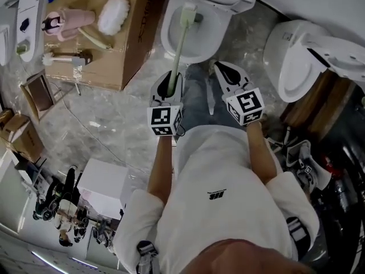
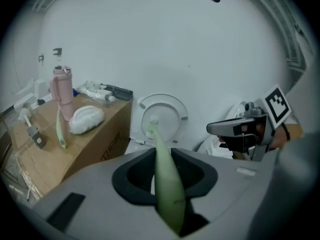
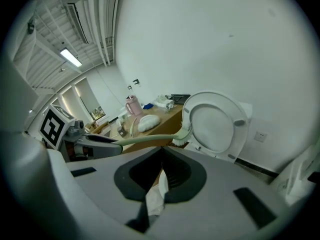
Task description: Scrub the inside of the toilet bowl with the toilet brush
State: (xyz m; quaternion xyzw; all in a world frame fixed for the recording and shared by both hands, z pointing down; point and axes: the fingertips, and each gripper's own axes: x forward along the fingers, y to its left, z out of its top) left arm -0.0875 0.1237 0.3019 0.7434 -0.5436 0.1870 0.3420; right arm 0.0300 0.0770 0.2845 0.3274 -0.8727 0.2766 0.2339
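Light: even, cool, soft shadows | source: ceiling lamp (image 3: 71, 57) at 10 o'clock | edges: fisheye bend, black vignette | foreground blurred

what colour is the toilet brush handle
Pale green toilet brush handle, seen best in the left gripper view.

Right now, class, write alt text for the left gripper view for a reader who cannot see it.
The left gripper holds a pale green toilet brush in its shut tongs, bristles aimed at a white toilet's raised seat against a white wall. A cardboard box with a pink bottle stands left; the right gripper hovers right.
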